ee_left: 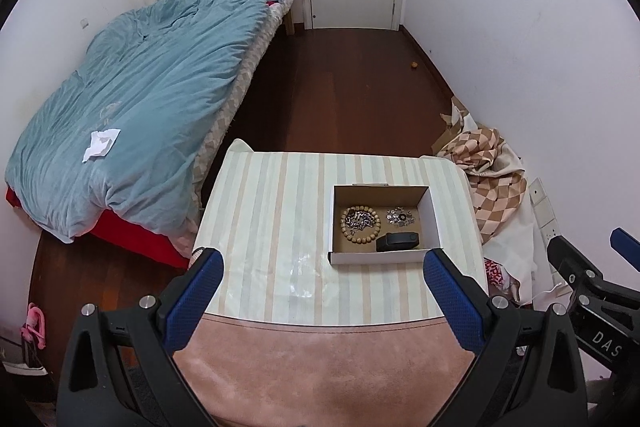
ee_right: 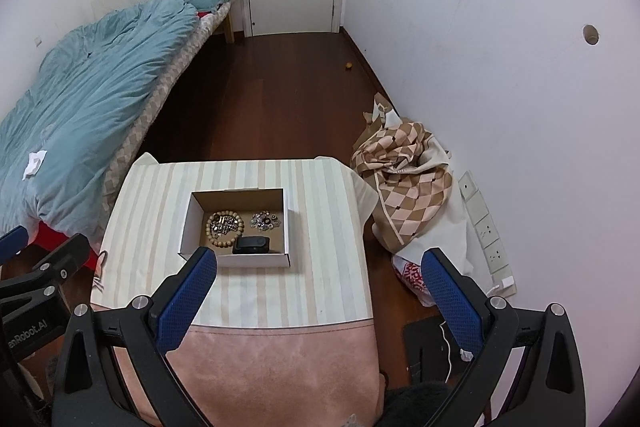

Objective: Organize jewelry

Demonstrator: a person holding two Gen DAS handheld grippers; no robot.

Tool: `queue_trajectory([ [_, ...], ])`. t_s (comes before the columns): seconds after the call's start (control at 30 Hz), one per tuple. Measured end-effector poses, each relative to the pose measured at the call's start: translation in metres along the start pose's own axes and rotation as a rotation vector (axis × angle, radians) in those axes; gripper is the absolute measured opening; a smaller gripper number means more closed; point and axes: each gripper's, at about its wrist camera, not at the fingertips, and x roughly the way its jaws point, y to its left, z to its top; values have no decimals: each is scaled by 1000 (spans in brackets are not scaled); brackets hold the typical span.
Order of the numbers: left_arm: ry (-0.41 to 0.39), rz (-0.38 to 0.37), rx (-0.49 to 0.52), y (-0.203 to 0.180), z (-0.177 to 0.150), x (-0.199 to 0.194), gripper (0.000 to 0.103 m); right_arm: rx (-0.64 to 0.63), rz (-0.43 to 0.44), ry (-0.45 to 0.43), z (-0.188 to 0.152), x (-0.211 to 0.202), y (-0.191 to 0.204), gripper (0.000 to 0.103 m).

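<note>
Left gripper and right gripper both hung with jaws spread wide, empty, short of the box. Inside the box: bead bracelet at left, metal bits to its right, black case nearest the grippers, long axis parallel to the box's near wall. Risk, judged: small bits slipping from broad pads, or jaws knocking the box.

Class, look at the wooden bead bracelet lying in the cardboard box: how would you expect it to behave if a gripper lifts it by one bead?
The wooden bead bracelet is a loop of separate round beads, so it would probably sag rather than hold its circle. The smooth, rounded beads may slip between flat pads. A metal cluster lies inside its ring and might snag or get dragged along.
</note>
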Motion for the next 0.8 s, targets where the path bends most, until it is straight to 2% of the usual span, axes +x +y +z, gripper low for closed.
queue_trajectory([
  [0.8,3,-5,0,-2,-1,2,102,-10,11,5,-3,-3,4,103],
])
